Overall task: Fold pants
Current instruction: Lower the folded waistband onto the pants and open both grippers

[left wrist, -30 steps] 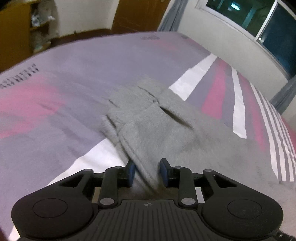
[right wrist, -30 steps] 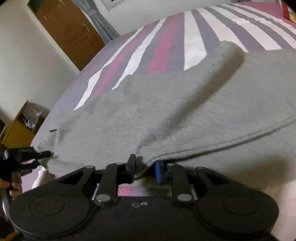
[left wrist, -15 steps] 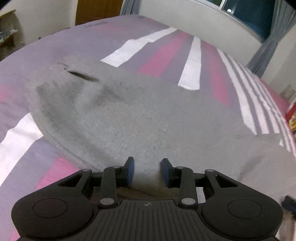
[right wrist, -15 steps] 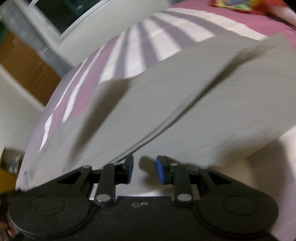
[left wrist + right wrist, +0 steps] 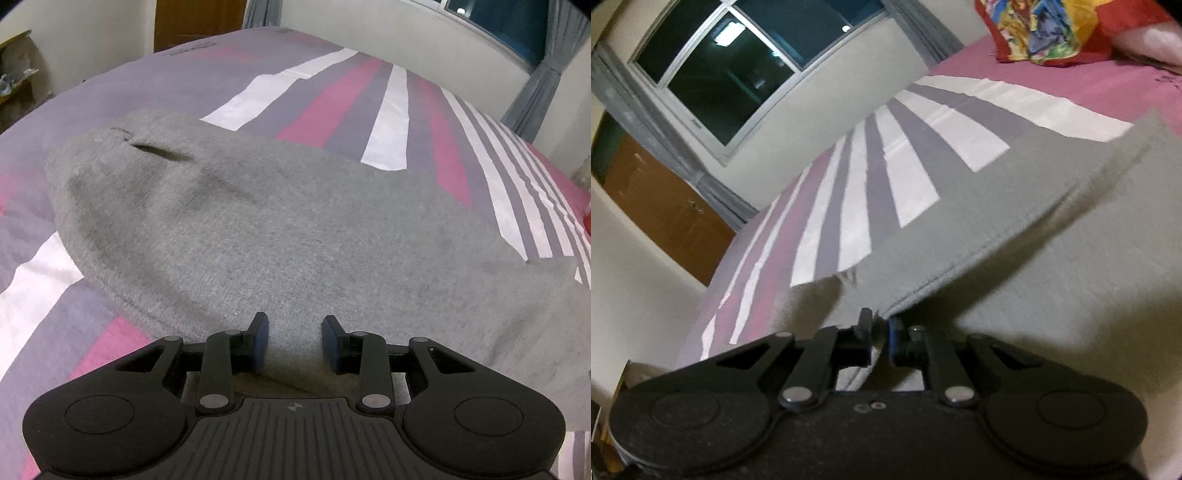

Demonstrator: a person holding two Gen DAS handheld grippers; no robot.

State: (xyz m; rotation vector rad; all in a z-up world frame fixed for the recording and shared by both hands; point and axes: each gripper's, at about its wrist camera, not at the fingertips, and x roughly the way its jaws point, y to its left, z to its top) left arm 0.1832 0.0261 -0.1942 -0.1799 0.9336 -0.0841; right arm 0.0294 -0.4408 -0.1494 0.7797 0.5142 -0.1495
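Pants: grey knit, lying on the bed, folded over lengthwise so one leg covers the other.
Long axis: runs across the left wrist view, from a rounded end at far left to a squarer end at the right edge.
Rounded end: carries a dark slit, probably a pocket mouth, near the far-left tip.
Bed cover: striped pink, grey-violet and white; the stripes fan away beyond the pants toward the window wall.
Left tool: at the near long edge of the pants, about mid-length. Blue pads stand apart with a raised fold of grey cloth between them; whether the pads press on it I cannot tell.
Right tool: at a corner of the pants, jaws have just been closing and are nearly together, pinched on the hemmed edge.
Lifted layer: from the right tool the stitched edge rises and runs off to the upper right, held above the lower layer of the pants, with a shadow beneath.
Window: dark panes, beyond the pants on the far wall.
Door: brown wood, left of the window.
Pillow: bright red and yellow print, at the head of the bed, past the far end of the pants.
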